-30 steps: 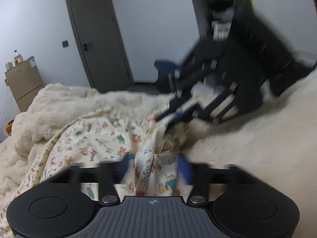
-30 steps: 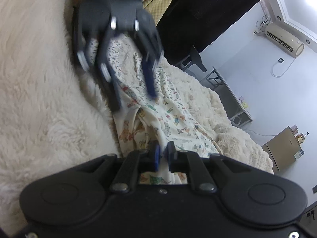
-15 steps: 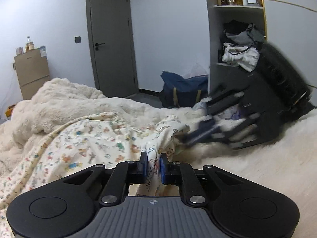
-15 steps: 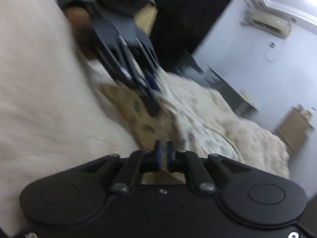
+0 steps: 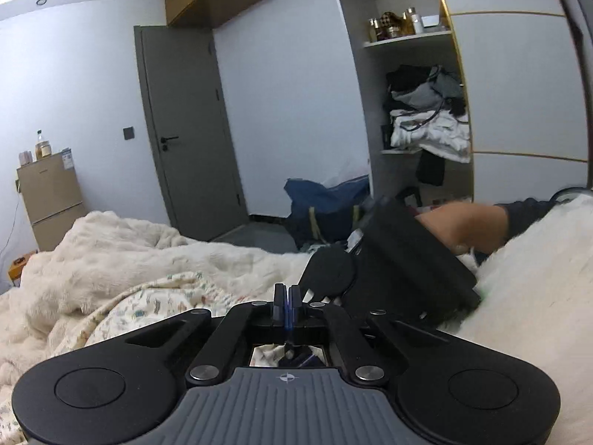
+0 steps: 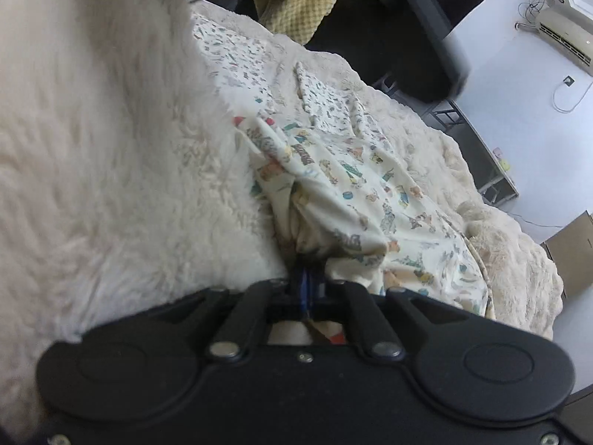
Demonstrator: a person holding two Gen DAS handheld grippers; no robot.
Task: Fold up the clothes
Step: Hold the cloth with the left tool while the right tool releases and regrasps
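Printed garment [image 6: 344, 185] held on the fleece-covered bed [image 6: 92, 148]
It is pinched by the right hand-held gripper [image 6: 307, 285]; the left hand-held gripper [image 5: 286, 302] is pressed together.

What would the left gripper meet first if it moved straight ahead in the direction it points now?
Probably the right gripper, the black body just ahead and slightly right of the left gripper. Its fingertips are closed. Depth is unclear; a line slightly more to the left would meet the fluffy blanket instead.

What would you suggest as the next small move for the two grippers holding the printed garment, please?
Probably carry both pinched edges across and lay them flat: the left gripper and right gripper look shut on the printed garment, which lies bunched on the fluffy blanket.
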